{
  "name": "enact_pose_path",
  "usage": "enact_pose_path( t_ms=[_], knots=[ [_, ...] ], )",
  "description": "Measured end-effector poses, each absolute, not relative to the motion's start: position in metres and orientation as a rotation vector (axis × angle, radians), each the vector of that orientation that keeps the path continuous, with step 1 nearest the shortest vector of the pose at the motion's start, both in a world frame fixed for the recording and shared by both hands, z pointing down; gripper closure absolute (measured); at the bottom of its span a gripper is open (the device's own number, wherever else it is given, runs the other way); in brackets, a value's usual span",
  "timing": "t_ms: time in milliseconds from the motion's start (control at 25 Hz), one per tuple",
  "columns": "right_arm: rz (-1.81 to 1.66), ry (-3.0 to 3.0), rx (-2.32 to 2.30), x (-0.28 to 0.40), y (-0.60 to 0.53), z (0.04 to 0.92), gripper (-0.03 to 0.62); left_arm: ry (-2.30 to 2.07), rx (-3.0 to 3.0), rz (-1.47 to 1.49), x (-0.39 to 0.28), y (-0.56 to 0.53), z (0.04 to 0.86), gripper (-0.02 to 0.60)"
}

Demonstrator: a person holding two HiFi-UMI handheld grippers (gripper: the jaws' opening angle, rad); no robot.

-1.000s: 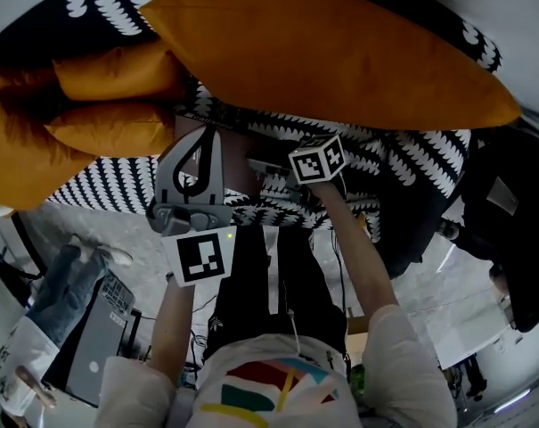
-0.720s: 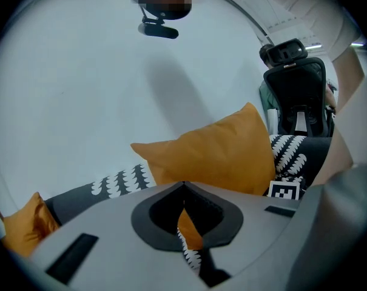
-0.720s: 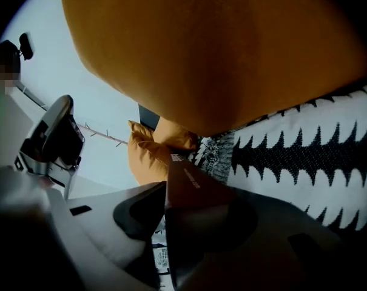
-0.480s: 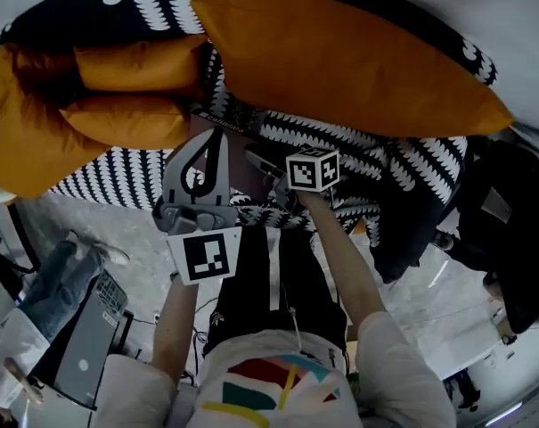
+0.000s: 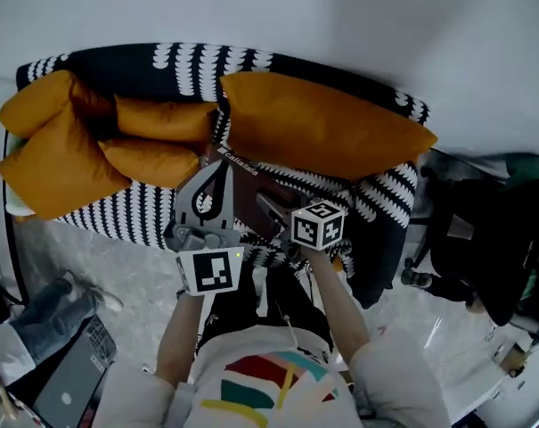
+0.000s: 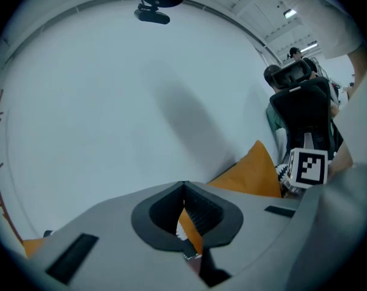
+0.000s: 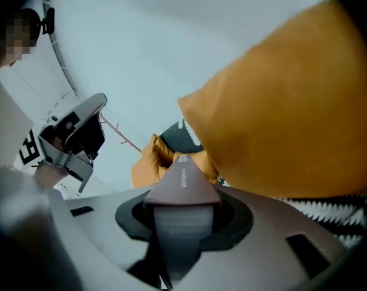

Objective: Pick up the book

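The dark maroon book (image 5: 251, 190) with white spine lettering hangs above the patterned sofa (image 5: 118, 212). My right gripper (image 5: 273, 210) reaches in from the book's near right corner. In the right gripper view the book (image 7: 183, 183) fills the gap between the jaws of the right gripper (image 7: 183, 220), which are closing on it. My left gripper (image 5: 214, 172) lies along the book's left edge. In the left gripper view the left gripper (image 6: 184, 193) has its tips meeting, and only orange cushion shows through the slit below them.
Orange cushions lie on the sofa: a large cushion (image 5: 322, 127) at the back right and several smaller cushions (image 5: 64, 145) at the left. A black office chair (image 5: 483, 239) stands to the right. A laptop (image 5: 69, 386) and a person's leg (image 5: 37, 306) are at the lower left.
Both grippers have risen together with the book, and the sofa now looks farther below. The right gripper has rolled a little while keeping the book.
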State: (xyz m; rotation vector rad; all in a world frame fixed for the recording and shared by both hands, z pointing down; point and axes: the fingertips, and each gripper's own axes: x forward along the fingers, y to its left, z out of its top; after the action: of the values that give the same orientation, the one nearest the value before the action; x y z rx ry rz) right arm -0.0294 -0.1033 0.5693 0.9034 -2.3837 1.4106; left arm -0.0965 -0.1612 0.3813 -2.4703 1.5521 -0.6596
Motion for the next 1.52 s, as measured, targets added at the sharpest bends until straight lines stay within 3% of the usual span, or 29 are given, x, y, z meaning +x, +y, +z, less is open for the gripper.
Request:
enact_pose_path(
  t_ms=[360, 560, 1040, 1520],
  knots=[
    [0.915, -2.504, 1.377, 0.061, -0.092, 0.368, 0.437, 1.527, -2.454, -0.431, -0.075, -0.126, 0.271, 0.574],
    [0.721, -2.536, 1.605, 0.097, -0.074, 0.299, 0.437, 1.513, -2.414, -0.322, -0.066, -0.13, 0.225, 0.574],
    [0.607, -2.48, 1.759, 0.118, -0.056, 0.284, 0.437, 1.413, -2.439, -0.221, -0.034, -0.132, 0.196, 0.574],
    [0.651, -2.577, 1.752, 0.111, -0.061, 0.263, 0.439, 1.502, -2.387, -0.224, -0.061, -0.131, 0.195, 0.574]
  ],
)
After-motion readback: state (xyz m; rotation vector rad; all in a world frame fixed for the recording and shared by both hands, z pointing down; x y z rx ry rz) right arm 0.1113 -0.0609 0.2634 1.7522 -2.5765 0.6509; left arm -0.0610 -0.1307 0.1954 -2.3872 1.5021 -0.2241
